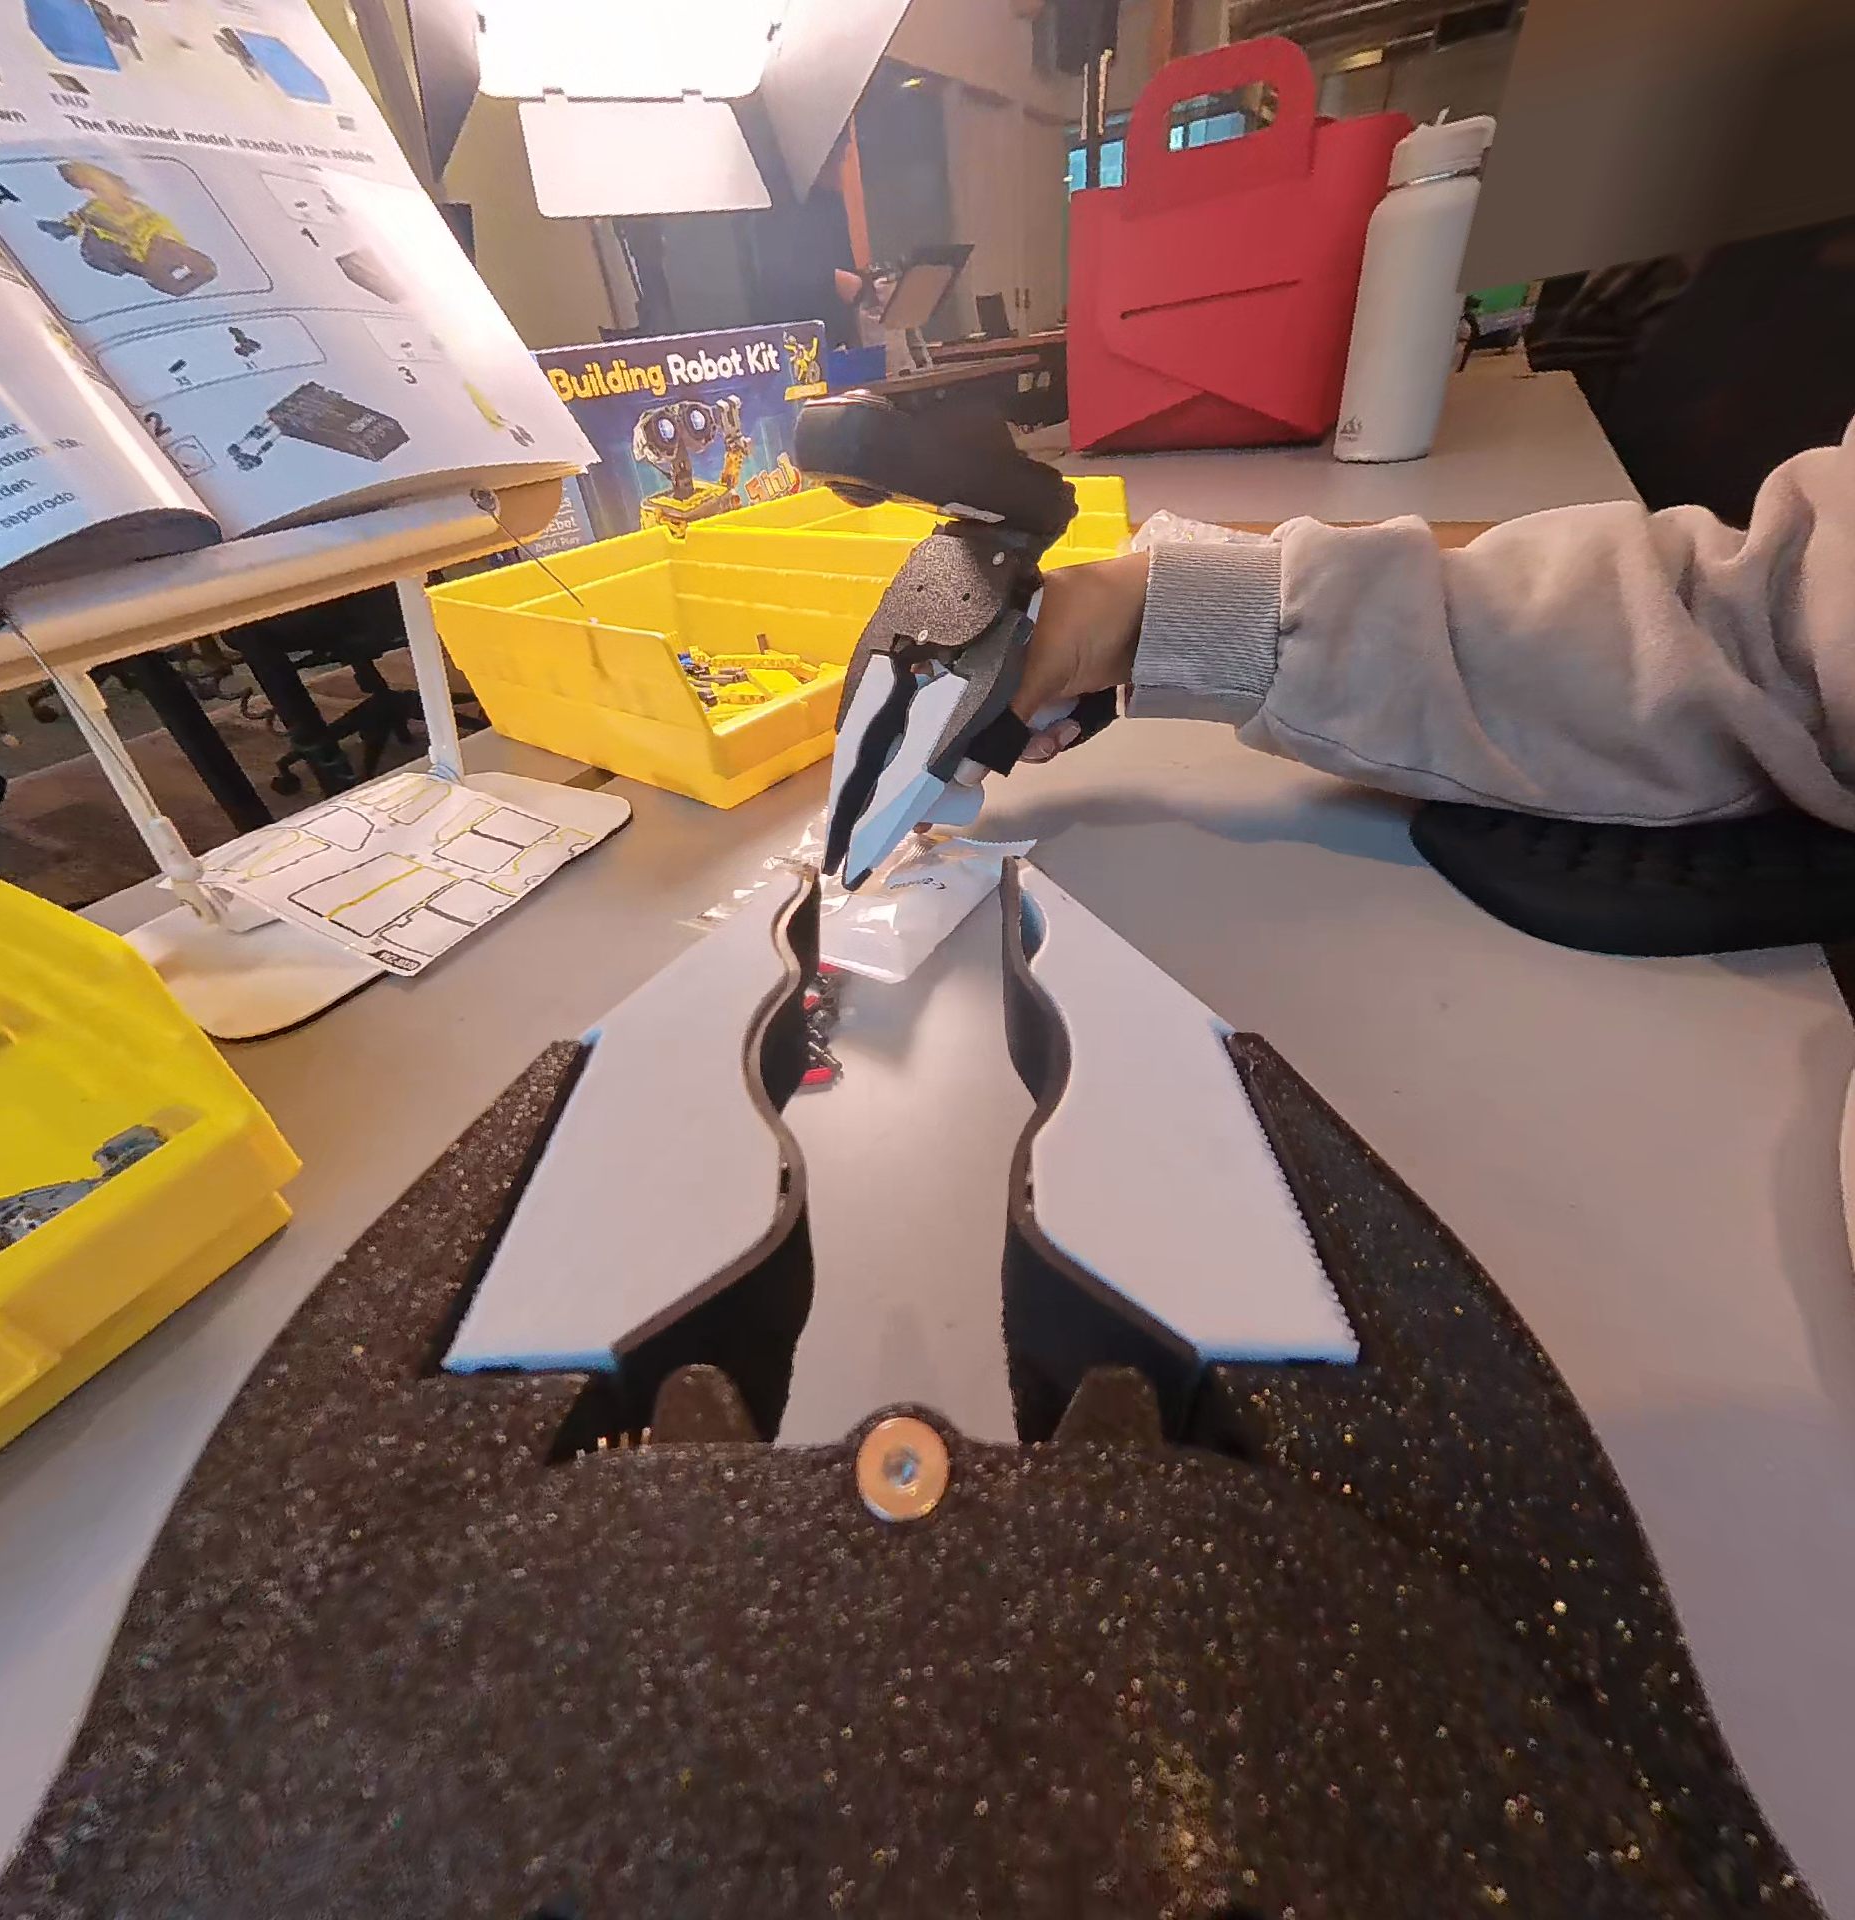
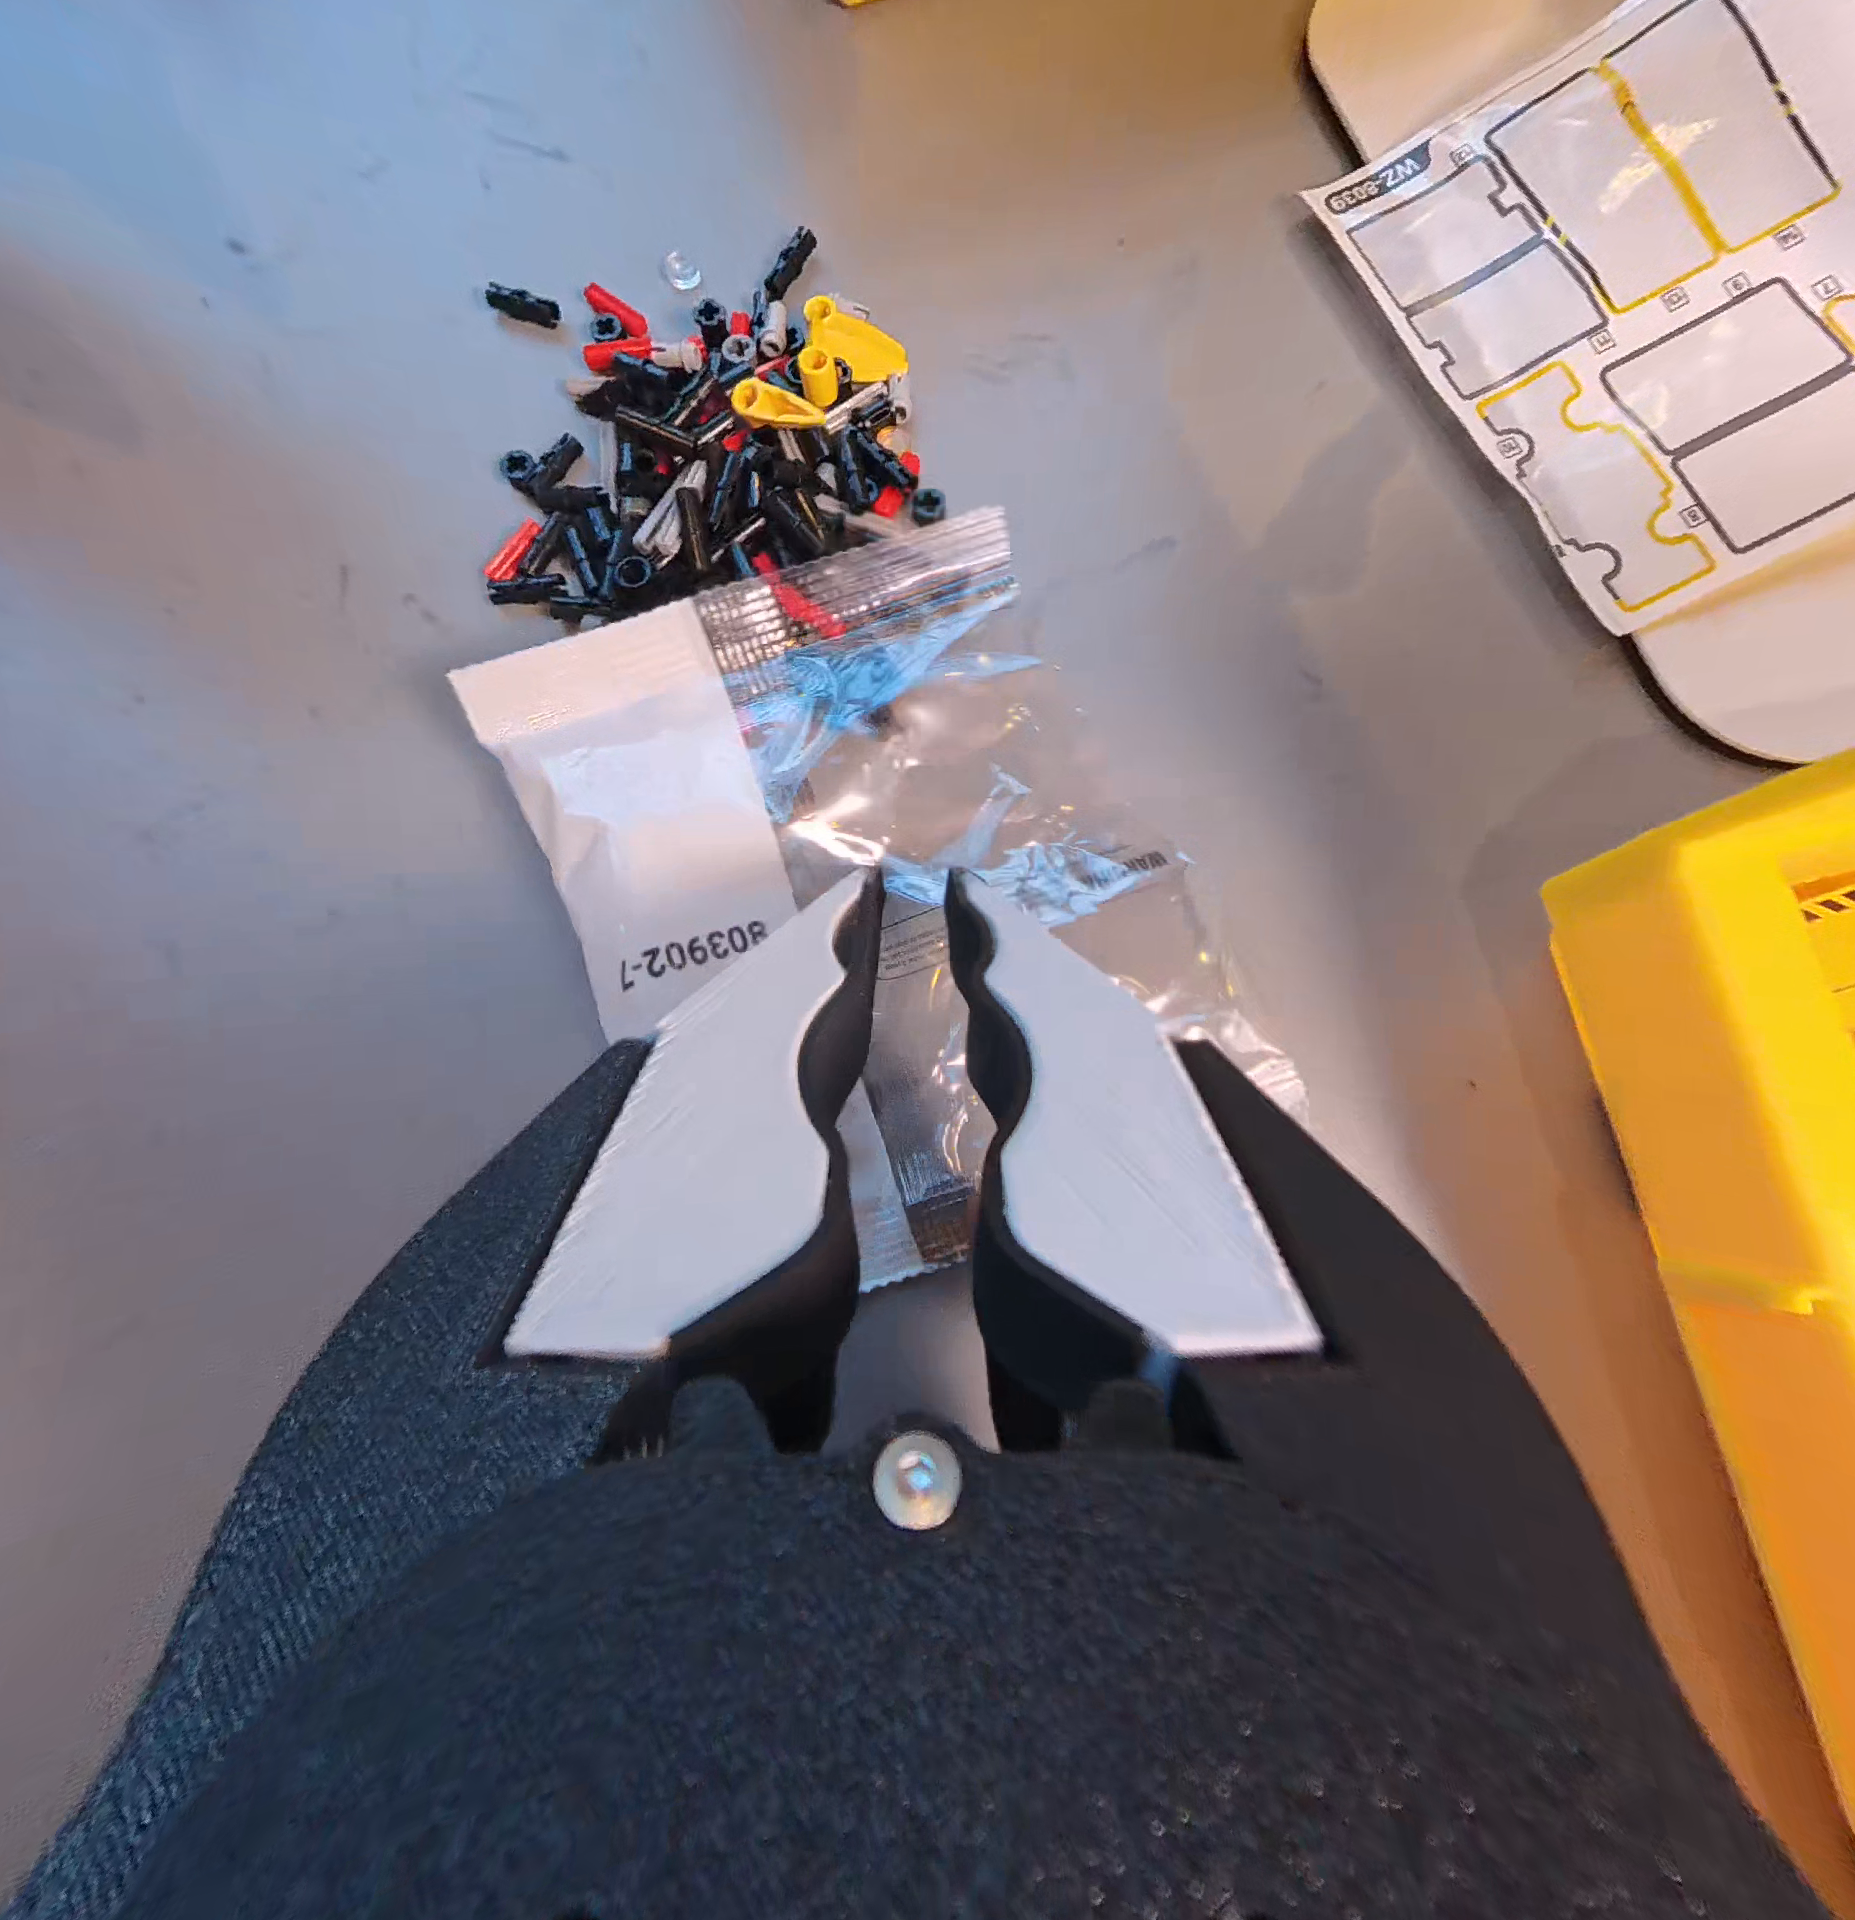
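A clear and white plastic bag (image 2: 642, 790) lies flat on the grey table (image 2: 227, 935), its mouth next to a pile of small black, red, grey and yellow building pins (image 2: 715, 457). My right gripper (image 2: 909, 878) points down onto the bag's clear part, jaws a narrow gap apart and nothing clamped between them. It also shows in the left wrist view (image 1: 842, 873), held by a hand in a grey sleeve (image 1: 1525, 665). My left gripper (image 1: 905, 883) is open and empty, low over the table, its tips at the bag (image 1: 902, 925) and beside the pile (image 1: 819, 1023).
A yellow divided bin (image 1: 590, 675) stands behind the bag and another (image 1: 92, 1195) at the left. A sticker sheet (image 2: 1629, 364) lies on the base of a stand with an open booklet (image 1: 227, 312). A kit box (image 1: 684, 416), red bag (image 1: 1214, 312), white bottle (image 1: 1411, 281) and black pad (image 1: 1629, 883) stand farther off. Tip to tip, the grippers are about 25 centimetres apart.
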`<state>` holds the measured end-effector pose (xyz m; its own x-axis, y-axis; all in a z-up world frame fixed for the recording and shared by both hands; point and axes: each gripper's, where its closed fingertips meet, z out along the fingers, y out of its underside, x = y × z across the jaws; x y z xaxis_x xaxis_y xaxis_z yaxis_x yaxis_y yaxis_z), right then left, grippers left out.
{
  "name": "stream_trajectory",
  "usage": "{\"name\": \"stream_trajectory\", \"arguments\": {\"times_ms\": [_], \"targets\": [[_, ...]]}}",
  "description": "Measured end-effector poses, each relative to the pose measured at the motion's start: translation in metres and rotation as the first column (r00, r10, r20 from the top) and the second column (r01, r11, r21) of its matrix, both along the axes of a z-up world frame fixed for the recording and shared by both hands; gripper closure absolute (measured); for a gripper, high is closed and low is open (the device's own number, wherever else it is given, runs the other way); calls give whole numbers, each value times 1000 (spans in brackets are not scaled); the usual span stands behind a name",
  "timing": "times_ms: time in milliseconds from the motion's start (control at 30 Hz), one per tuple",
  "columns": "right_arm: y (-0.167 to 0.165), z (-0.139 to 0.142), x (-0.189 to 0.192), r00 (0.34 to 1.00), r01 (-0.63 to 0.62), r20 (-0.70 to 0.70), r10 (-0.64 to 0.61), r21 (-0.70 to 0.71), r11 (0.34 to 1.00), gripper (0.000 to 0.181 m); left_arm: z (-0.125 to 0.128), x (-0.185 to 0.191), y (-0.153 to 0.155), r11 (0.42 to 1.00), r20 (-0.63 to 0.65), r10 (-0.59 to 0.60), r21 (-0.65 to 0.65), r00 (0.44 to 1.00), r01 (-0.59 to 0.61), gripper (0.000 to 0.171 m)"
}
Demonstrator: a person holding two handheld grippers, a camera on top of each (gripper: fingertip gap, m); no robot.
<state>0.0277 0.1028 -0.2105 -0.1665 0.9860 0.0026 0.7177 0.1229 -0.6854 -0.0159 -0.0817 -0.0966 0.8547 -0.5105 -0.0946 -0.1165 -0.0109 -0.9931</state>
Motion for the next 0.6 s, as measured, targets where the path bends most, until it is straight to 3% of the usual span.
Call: {"name": "stream_trajectory", "arguments": {"times_ms": [67, 100, 167, 233, 300, 367, 467, 567, 600], "targets": [[-6, 3, 2, 1000, -27, -2, 27, -11, 1000, 181, -1, 0, -1, 1000, 5, -2, -5, 1000, 2, 139], [-5, 7, 3, 1000, -22, -14, 22, -6, 1000, 177, -1, 0, -1, 1000, 4, -4, -6, 1000, 4, 139], [2, 17, 3, 999, 7, -41, -7, 4, 1000, 153, -1, 0, -1, 1000, 4, -3, -5, 1000, 3, 139], [12, 21, 7, 998, 57, -33, -57, -13, 998, 118, -1, 0, -1, 1000, 8, -3, -10, 1000, 4, 138], [23, 12, 18, 995, 98, 22, -97, -32, 995, 87, -1, -1, -1, 1000, 20, -7, -17, 1000, 7, 137], [28, -7, 27, 990, 119, 83, -116, -33, 992, 73, -1, 0, -1, 1000, 33, -13, -25, 999, 14, 133], [28, -10, 29, 989, 113, 96, -111, -19, 993, 101, -3, 2, -1, 999, 27, -21, -31, 999, 21, 131], [29, -7, 31, 991, 98, 92, -100, 22, 995, 150, -5, 2, -1, 999, 16, -18, -35, 1000, 19, 130], [30, -6, 32, 991, 97, 90, -100, 28, 995, 153, -5, 1, -1, 999, 16, -16, -35, 1000, 17, 130]]}}
